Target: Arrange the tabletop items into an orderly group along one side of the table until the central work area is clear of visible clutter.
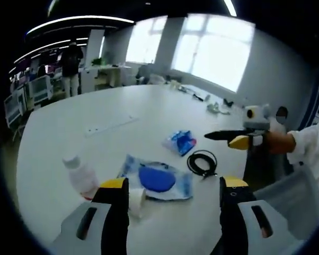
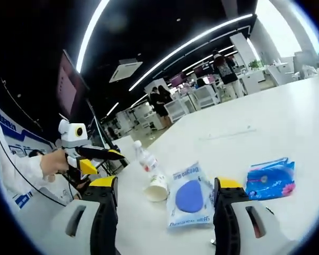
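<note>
On the white table (image 1: pixel 95 106) lie a clear plastic bottle (image 1: pixel 81 175), a tipped paper cup (image 1: pixel 137 201), a clear bag holding a blue disc (image 1: pixel 157 179), a blue packet (image 1: pixel 182 142) and a coiled black cable (image 1: pixel 202 162). My left gripper (image 1: pixel 174 183) hangs open just above the bag and cup. My right gripper (image 1: pixel 219 139), held by a hand, hovers right of the cable. From the right gripper view, my right gripper (image 2: pixel 165 182) stands open over the cup (image 2: pixel 158 187), with the bag (image 2: pixel 189 196), bottle (image 2: pixel 146 158) and packet (image 2: pixel 271 178) around it. The left gripper (image 2: pixel 103 159) floats beyond the table edge.
Small items (image 1: pixel 215 108) lie at the table's far end under bright windows. A long strip (image 1: pixel 110 125) rests mid-table. A grey chair back (image 1: pixel 287 191) stands at the near right edge. People (image 2: pixel 223 66) stand among desks beyond the table (image 2: pixel 244 122).
</note>
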Demonstrator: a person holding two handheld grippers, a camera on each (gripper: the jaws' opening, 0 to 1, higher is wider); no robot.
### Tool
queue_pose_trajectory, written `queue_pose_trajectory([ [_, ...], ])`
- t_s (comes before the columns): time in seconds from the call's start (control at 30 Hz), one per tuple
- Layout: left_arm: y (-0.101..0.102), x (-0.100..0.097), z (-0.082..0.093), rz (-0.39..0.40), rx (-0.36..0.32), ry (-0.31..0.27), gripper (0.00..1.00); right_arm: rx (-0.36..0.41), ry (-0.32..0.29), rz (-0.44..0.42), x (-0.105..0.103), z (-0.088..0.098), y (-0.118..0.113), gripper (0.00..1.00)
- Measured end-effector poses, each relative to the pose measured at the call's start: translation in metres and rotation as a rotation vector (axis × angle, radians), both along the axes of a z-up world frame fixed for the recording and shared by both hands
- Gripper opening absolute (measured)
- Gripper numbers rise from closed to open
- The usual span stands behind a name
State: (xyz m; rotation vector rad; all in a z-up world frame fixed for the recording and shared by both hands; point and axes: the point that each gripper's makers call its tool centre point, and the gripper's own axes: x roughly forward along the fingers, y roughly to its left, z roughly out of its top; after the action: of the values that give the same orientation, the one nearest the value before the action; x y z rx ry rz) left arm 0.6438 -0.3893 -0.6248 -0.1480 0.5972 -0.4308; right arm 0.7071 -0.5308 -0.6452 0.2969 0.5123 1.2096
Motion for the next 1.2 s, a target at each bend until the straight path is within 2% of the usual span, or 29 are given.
queue_pose_trajectory([
  [0.2,-0.002,0.005,-0.004,0.005,-0.023,0.006,0.66,-0.018,0.022,-0.002,-0.003,-0.009,-0.001,0.71],
  [0.5,0.004,0.01,-0.013,0.013,0.005,0.039,0.65,-0.028,0.041,-0.003,-0.005,-0.017,0.004,0.7],
  [0.67,0.006,0.022,-0.012,0.037,-0.01,0.034,0.64,-0.066,0.051,-0.018,-0.009,-0.03,0.0,0.67],
  [0.77,0.002,0.031,-0.014,0.041,-0.021,0.035,0.64,-0.072,0.082,-0.039,-0.011,-0.037,-0.004,0.67],
  [0.93,-0.002,0.04,-0.027,0.024,0.005,0.065,0.63,-0.109,0.106,-0.08,-0.012,-0.049,-0.012,0.63],
  [1.07,0.001,0.05,-0.035,0.036,0.042,0.081,0.64,-0.092,0.154,-0.145,-0.006,-0.052,-0.018,0.63],
  [1.2,0.006,0.062,-0.041,0.058,0.074,0.091,0.63,-0.087,0.182,-0.155,-0.01,-0.058,-0.02,0.63],
])
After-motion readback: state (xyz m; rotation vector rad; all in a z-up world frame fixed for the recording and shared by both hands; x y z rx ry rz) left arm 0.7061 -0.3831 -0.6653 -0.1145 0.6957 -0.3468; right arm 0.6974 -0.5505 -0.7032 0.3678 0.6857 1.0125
